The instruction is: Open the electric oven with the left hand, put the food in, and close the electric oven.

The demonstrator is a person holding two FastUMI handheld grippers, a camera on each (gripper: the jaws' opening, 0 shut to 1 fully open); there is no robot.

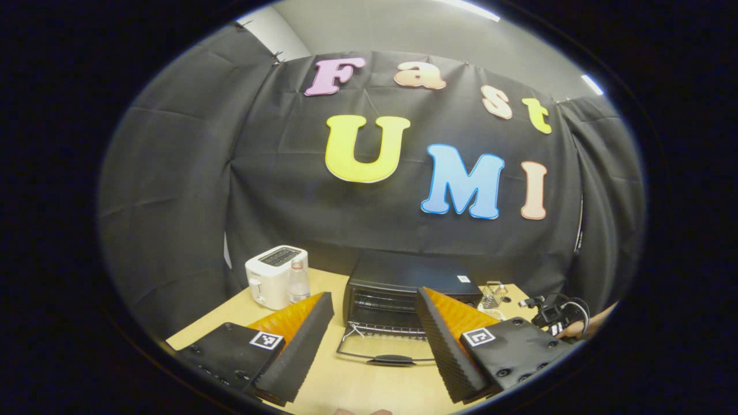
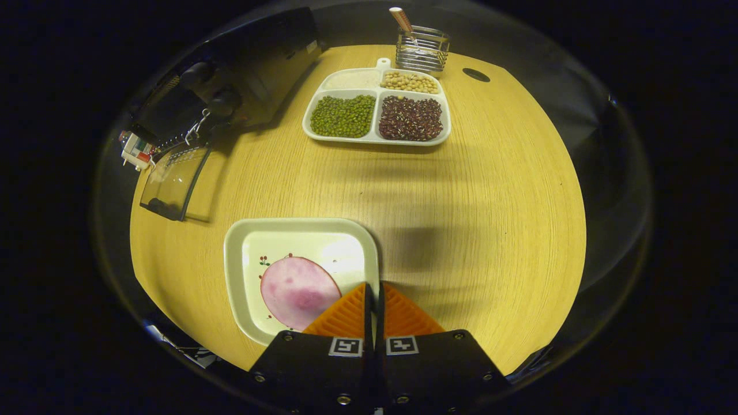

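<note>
- A light wooden table carries the whole scene, seen from both gripper views.
- The black electric oven stands at the back of the table, its glass door dropped flat open toward the front, a wire rack visible inside.
- In the left gripper view the left gripper hangs in front of the open oven, jaws spread wide and holding nothing.
- A white toaster stands left of the oven, a small clear bottle just beside it.
- A divided white tray of green, red and pale beans sits far across the table, a wire holder behind it.
- A square white plate lies near the front edge, bearing the food, a round pink slice.
- The right gripper has its fingers closed together at the plate's rim; whether they pinch the rim I cannot tell.
</note>
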